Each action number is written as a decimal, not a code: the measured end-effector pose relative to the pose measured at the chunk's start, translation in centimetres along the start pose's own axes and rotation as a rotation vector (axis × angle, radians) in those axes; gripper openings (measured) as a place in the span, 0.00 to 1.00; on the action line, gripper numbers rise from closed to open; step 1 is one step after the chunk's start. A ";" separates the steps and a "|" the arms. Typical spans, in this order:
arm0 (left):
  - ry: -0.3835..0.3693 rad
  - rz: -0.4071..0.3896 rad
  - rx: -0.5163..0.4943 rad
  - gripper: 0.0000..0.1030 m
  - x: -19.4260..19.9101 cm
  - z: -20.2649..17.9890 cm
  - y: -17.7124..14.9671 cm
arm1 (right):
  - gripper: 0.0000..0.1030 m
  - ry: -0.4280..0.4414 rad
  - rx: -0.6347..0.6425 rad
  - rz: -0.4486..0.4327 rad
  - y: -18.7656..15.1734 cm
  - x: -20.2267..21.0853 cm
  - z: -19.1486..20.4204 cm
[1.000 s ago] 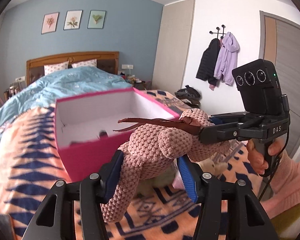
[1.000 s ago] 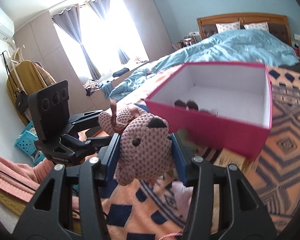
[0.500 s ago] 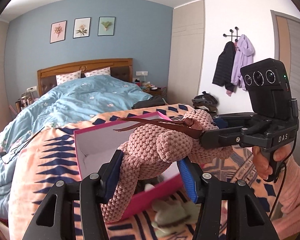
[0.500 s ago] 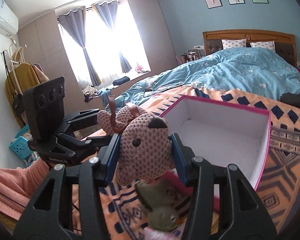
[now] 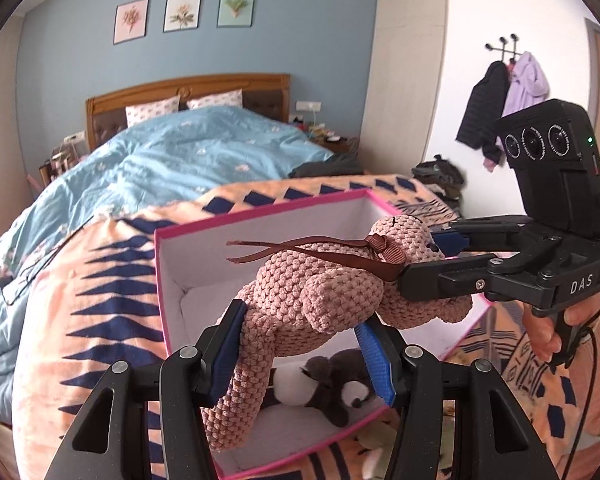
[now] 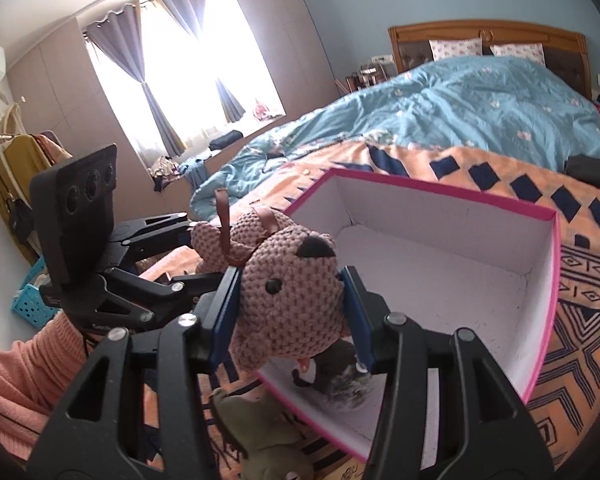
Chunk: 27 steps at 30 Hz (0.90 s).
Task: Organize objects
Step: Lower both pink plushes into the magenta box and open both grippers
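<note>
You have the pink knitted bear [image 5: 320,300] slung between both tools above the near edge of the pink box [image 5: 260,216]: your left gripper [image 5: 300,356] is clamped on its body, your right gripper [image 6: 290,312] on its head. Letting go unevenly could drop it outside onto the green toy [image 6: 260,440]. A dark plush [image 5: 332,380] already crowds the box's near corner; farther off, the patterned blanket [image 5: 100,280].

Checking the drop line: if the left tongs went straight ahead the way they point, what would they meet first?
Probably the pink box: the left tongs, shut on the pink bear, aim at its white far wall, though depth is unclear.
</note>
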State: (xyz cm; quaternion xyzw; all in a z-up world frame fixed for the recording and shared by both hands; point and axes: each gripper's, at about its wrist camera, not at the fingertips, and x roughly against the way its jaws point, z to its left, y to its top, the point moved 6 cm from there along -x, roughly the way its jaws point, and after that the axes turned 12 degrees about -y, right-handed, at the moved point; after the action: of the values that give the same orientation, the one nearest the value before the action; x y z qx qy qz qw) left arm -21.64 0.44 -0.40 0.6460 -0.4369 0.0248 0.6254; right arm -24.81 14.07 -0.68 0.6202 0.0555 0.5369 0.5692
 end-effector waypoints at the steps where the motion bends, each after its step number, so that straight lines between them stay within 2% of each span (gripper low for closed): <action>1: 0.002 0.007 0.007 0.54 -0.3 0.2 0.0 | 0.51 0.001 -0.010 0.009 0.0 -0.5 -0.3; 10: 0.041 0.100 0.068 0.54 -3.3 2.4 -1.1 | 0.53 -0.020 -0.060 0.106 -0.2 -4.2 -1.8; 15: 0.079 0.145 0.104 0.53 -4.3 3.2 -1.8 | 0.54 -0.101 -0.095 0.163 -0.8 -6.0 -2.7; 21: 0.093 0.131 0.113 0.53 -3.8 3.5 -2.1 | 0.61 -0.196 -0.128 0.193 -1.4 -6.4 -4.2; 23: 0.093 0.113 0.115 0.53 -3.4 3.5 -2.1 | 0.61 -0.195 -0.131 0.196 -1.6 -6.4 -4.3; 26: 0.078 0.084 0.125 0.61 -2.6 3.3 -2.0 | 0.61 -0.213 -0.126 0.197 -2.0 -6.2 -4.3; 27: 0.076 0.066 0.124 0.66 -2.2 3.1 -2.0 | 0.61 -0.215 -0.122 0.197 -2.2 -6.0 -4.2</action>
State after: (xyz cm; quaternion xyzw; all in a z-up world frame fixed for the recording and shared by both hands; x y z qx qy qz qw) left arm -23.40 -1.33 -3.94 0.6672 -0.4318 0.0969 0.5991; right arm -29.25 13.45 -6.93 0.6408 -0.0994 0.5231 0.5530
